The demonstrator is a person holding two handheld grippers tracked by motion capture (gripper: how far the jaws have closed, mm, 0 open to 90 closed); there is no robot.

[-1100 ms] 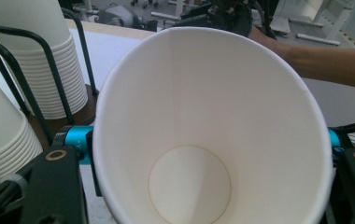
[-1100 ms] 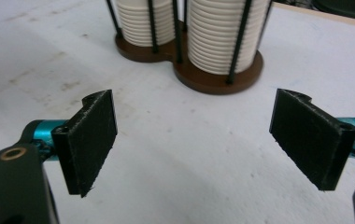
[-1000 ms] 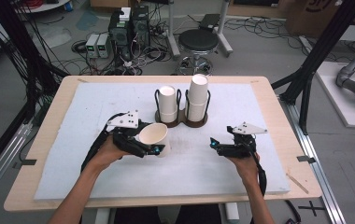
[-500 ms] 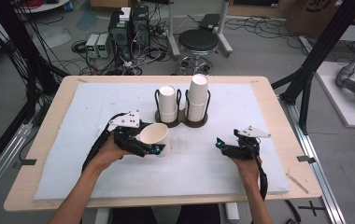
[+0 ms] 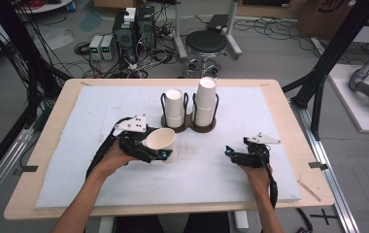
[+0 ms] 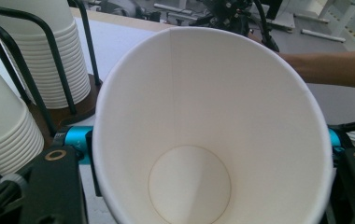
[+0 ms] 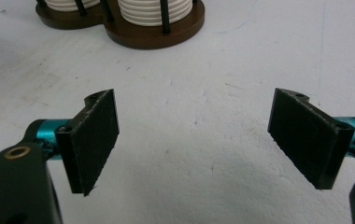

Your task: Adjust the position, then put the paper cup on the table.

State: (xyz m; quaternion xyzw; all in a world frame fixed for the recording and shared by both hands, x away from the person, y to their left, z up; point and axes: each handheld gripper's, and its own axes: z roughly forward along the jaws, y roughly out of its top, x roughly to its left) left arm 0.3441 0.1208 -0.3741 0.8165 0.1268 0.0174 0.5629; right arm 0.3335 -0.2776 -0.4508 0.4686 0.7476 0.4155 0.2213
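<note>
Holding a single white paper cup (image 5: 160,140), the left gripper (image 5: 159,154) sits left of centre on the white mat (image 5: 124,104), jaws clamped against the cup's sides. Cup lies tilted on its side, mouth toward the person, just in front of the cup holder (image 5: 188,121) and clear of it.

Right gripper (image 5: 228,152) rests low over the mat at right, well apart from the cup; jaws stand wide, nothing between them. They narrowed slightly within the last second and are near steady now.

Left gripper view: looks straight into the cup (image 6: 203,140), seam and round bottom visible, teal jaw ends at either side; the two stacks in the wire holder (image 6: 35,79) stand close at left, and the other forearm (image 6: 330,70) crosses behind. High view gives none of the cup's interior.

Right gripper view: both black pads (image 7: 96,140) face each other over bare scuffed mat; the brown base of the holder (image 7: 133,25) sits ahead, unobstructed.

High view also shows two upside-down cup stacks (image 5: 205,102), the right one taller, and a stool (image 5: 207,43) beyond the table (image 5: 289,126).
</note>
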